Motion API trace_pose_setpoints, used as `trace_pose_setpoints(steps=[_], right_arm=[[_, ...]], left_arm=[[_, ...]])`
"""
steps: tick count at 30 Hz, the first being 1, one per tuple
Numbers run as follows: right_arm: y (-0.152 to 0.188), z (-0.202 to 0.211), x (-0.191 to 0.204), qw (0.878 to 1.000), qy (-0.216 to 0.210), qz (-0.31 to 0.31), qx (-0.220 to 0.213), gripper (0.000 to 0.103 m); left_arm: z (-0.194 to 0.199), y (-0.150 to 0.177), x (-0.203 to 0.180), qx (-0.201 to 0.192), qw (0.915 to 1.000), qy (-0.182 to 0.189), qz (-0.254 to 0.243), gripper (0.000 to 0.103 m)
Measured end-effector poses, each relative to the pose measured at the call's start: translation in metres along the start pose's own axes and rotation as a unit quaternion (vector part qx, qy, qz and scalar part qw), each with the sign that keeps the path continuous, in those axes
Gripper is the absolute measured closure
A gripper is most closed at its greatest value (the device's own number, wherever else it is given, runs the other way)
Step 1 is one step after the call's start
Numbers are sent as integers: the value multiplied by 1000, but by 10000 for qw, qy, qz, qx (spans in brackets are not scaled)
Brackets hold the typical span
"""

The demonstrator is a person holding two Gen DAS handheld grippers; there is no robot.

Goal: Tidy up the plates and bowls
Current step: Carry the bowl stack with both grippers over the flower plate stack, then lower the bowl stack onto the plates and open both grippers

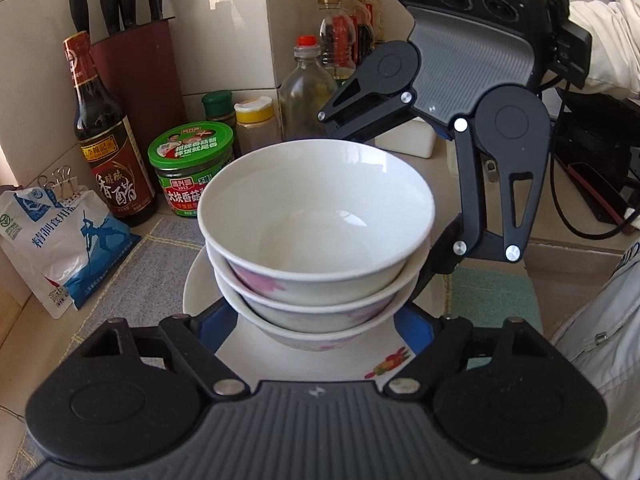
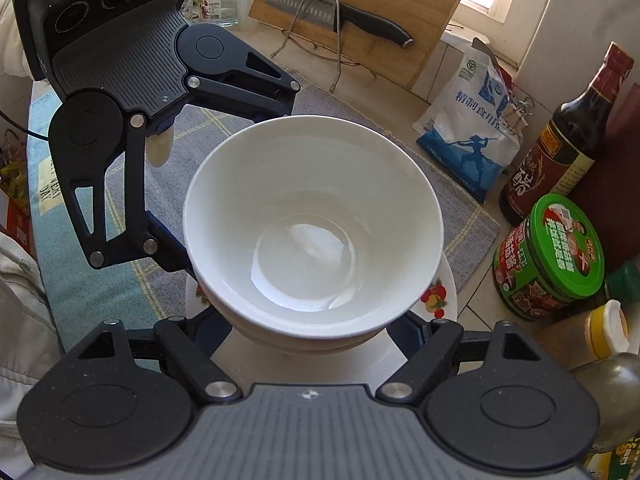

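Three white bowls with pink flower prints are stacked (image 1: 316, 220) on a white plate (image 1: 304, 360) with a fruit print. The stack also shows in the right wrist view (image 2: 312, 216), on the same plate (image 2: 444, 300). My left gripper (image 1: 316, 332) is spread wide, its fingers on either side of the lowest bowl; contact is hidden. My right gripper (image 2: 312, 332) stands opposite, also spread around the stack's base. Each gripper shows in the other's view: the right one (image 1: 460, 128) and the left one (image 2: 132, 120).
A grey checked cloth (image 1: 160, 264) lies under the plate. Vinegar bottle (image 1: 108, 140), green-lidded jar (image 1: 188, 168), salt bag (image 1: 60, 240), knife block (image 1: 136, 68) and oil bottles (image 1: 344, 36) crowd the wall. A cutting board with a knife (image 2: 360, 16) leans on a rack.
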State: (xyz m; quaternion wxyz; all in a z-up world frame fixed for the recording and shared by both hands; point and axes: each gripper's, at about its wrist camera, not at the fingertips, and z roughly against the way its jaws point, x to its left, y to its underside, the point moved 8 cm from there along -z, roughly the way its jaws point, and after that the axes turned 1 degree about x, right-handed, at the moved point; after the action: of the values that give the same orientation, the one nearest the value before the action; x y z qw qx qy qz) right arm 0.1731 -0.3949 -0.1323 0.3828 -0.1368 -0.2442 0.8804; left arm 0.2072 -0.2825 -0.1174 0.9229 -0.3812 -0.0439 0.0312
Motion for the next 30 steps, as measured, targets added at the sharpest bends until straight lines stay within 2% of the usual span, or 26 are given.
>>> trace_pose_setpoints(steps=[14, 16, 18, 20, 22, 26, 30], right_arm=[[6, -8, -11, 10000, 5, -51, 21, 16], [6, -9, -9, 10000, 47, -17, 34, 13], [6, -7, -9, 9999, -6, -101, -33, 5], [5, -4, -9, 9997, -17, -239, -74, 2], [7, -3, -9, 9994, 127, -323, -45, 2], [11, 5, 0, 9967, 446, -675, -29, 2], [13, 18, 13, 9851, 1097, -1322, 21, 1]], left_arm=[[-12, 0, 7, 38, 9997, 10, 261, 18], [-11, 2, 6, 44, 9996, -40, 280, 18], [-8, 2, 5, -55, 9995, -114, 296, 16], [-3, 3, 4, -115, 9994, -189, 272, 15], [4, 4, 3, -268, 9987, -392, 200, 3], [28, 7, -3, -707, 9950, -656, 272, 2], [58, 9, -12, -1346, 9830, -1189, 384, 1]])
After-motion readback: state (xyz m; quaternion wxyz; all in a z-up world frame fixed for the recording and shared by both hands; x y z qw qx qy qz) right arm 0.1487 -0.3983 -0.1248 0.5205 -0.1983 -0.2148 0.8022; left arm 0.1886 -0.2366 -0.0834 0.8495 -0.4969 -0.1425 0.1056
